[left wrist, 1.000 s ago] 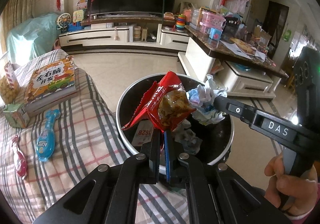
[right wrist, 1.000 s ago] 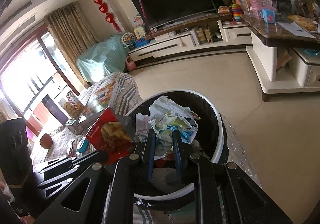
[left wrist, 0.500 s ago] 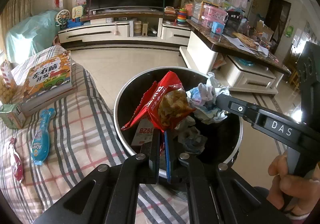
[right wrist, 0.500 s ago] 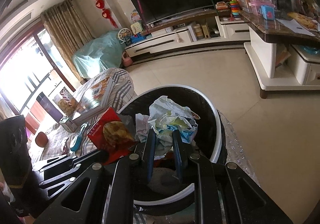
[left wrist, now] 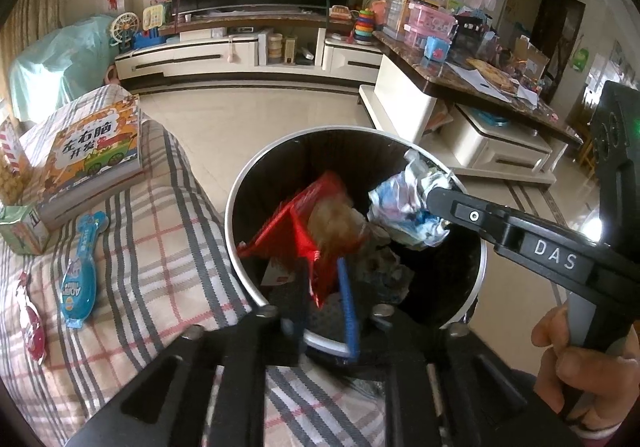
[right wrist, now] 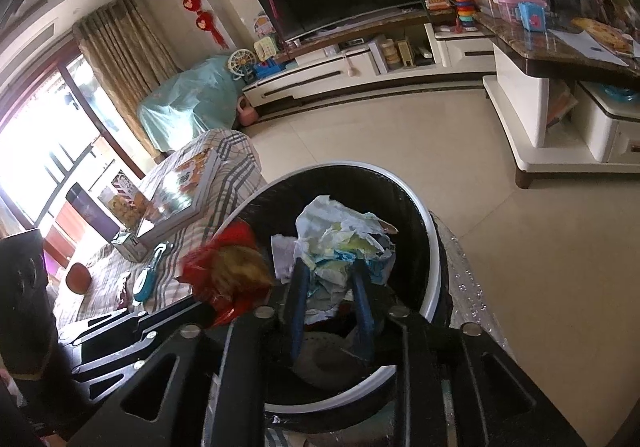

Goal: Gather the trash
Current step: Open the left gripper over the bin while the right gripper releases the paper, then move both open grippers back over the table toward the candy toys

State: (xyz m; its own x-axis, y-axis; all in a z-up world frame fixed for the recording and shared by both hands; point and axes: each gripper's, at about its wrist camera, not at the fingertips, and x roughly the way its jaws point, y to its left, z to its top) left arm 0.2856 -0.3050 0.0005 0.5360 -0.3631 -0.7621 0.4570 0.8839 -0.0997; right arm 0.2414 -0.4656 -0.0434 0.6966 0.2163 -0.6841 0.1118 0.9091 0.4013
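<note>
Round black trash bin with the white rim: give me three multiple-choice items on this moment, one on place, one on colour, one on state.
1. Where is the round black trash bin with the white rim?
A. beside the plaid-covered seat
B. on the TV cabinet
C. under the marble table

2. What colour is the crinkled snack bag at the left gripper?
A. green
B. red
C. yellow

3. Where is the crumpled white-and-blue paper wad at the right gripper?
A. on the floor
B. on the book
C. over the bin's mouth

Answers: 1 A, the rim meets the plaid cover. 2 B, red foil shows in both views. 3 C, it sits between the opening jaws above the bin.
</note>
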